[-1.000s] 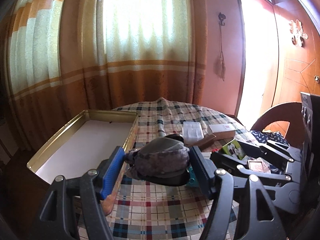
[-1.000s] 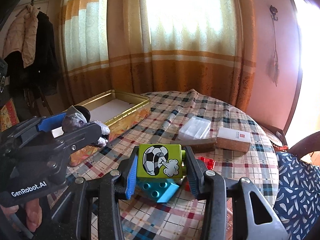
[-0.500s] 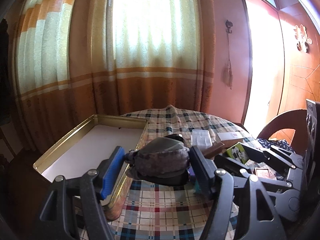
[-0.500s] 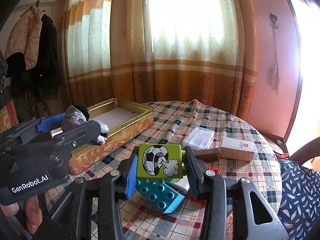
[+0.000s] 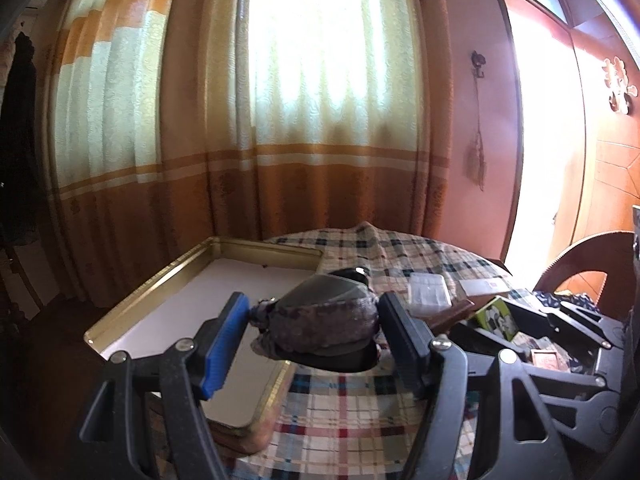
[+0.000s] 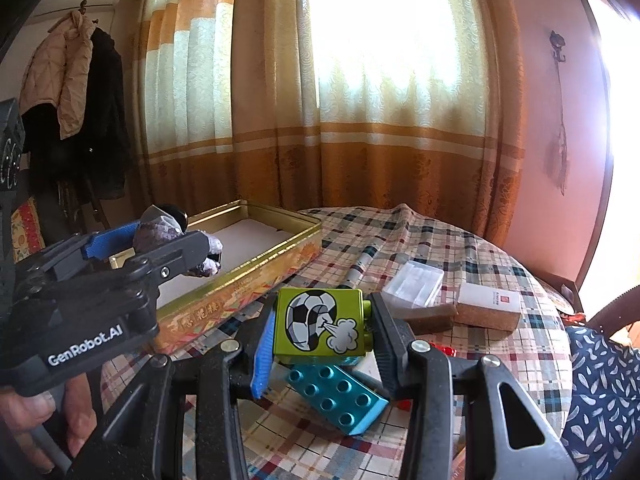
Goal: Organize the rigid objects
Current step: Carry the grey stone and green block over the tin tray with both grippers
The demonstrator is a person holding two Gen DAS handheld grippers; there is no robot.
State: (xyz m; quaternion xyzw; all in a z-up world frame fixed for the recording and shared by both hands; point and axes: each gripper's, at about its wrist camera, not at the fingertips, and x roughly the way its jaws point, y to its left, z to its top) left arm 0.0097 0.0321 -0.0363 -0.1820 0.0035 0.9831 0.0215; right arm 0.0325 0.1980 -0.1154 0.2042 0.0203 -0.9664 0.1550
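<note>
My left gripper [image 5: 314, 322] is shut on a dark rounded stone-like object [image 5: 324, 312], held in the air over the near right corner of the gold tin tray [image 5: 160, 280]. In the right wrist view the same left gripper [image 6: 160, 248] hangs over the tin tray [image 6: 256, 276] at the left. My right gripper [image 6: 320, 330] is shut on a green toy block with a football picture [image 6: 320, 322], lifted above a teal studded brick [image 6: 338, 398] that lies on the checked tablecloth [image 6: 460, 248].
A clear plastic box [image 6: 414, 282], a cork block with a white top [image 6: 486, 310] and a brown bar [image 6: 430, 316] lie at the table's right. A red piece [image 6: 442, 350] peeks out beside my right finger. Curtains hang behind; a chair [image 5: 580, 260] stands at right.
Both grippers have risen and tilted up a little with their loads. The left one has drifted left, so the tin tray now lies under the stone. The green block hangs higher above the teal brick.
</note>
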